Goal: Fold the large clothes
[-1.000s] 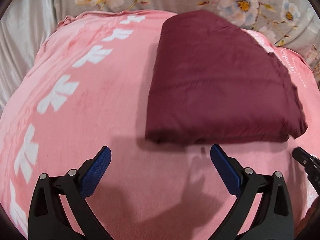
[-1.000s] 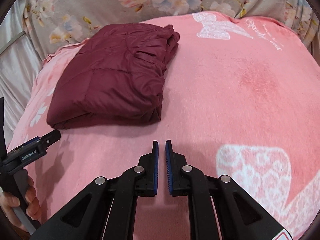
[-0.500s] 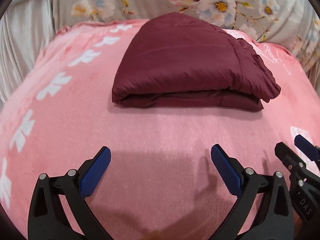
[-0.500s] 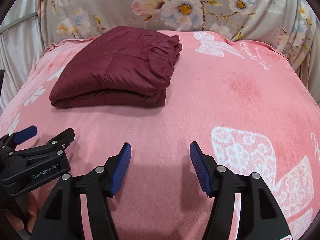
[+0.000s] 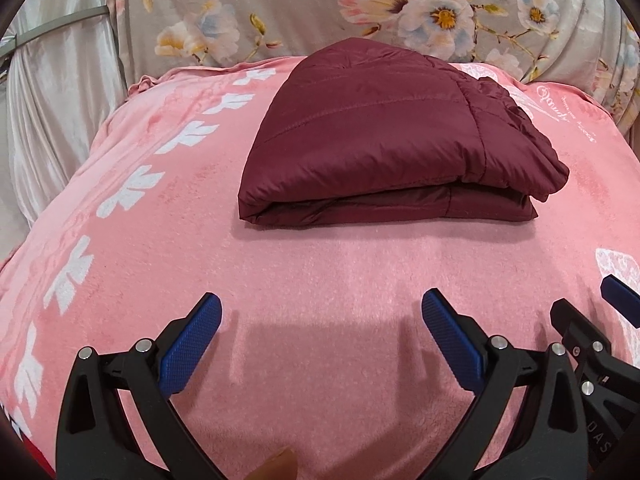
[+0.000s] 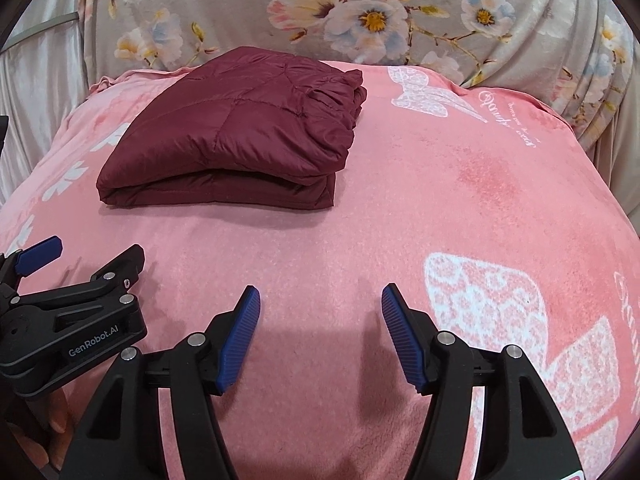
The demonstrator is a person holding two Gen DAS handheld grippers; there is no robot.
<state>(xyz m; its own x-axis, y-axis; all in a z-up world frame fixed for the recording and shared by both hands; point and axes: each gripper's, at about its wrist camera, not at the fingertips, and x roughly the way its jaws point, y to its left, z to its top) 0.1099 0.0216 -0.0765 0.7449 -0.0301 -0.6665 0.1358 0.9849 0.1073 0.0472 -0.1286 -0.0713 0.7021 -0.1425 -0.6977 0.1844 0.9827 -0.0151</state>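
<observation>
A dark red quilted jacket (image 5: 384, 136) lies folded into a thick rectangle on the far part of a pink blanket (image 5: 320, 272). It also shows in the right wrist view (image 6: 240, 136), left of centre. My left gripper (image 5: 320, 320) is open and empty, low over the blanket well in front of the jacket. My right gripper (image 6: 320, 312) is open and empty too, near the front, beside the left one. Each gripper shows at the edge of the other's view: the right one (image 5: 592, 320), the left one (image 6: 80, 264).
A grey floral fabric (image 6: 360, 12) rises behind the blanket. A pale satin curtain (image 5: 52, 92) hangs at the left. White butterfly prints (image 6: 500, 312) mark the blanket's right side and white leaf prints (image 5: 132, 192) its left.
My right gripper has opened from shut. Both grippers have drawn back and lowered away from the jacket, which now lies farther off and has not moved.
</observation>
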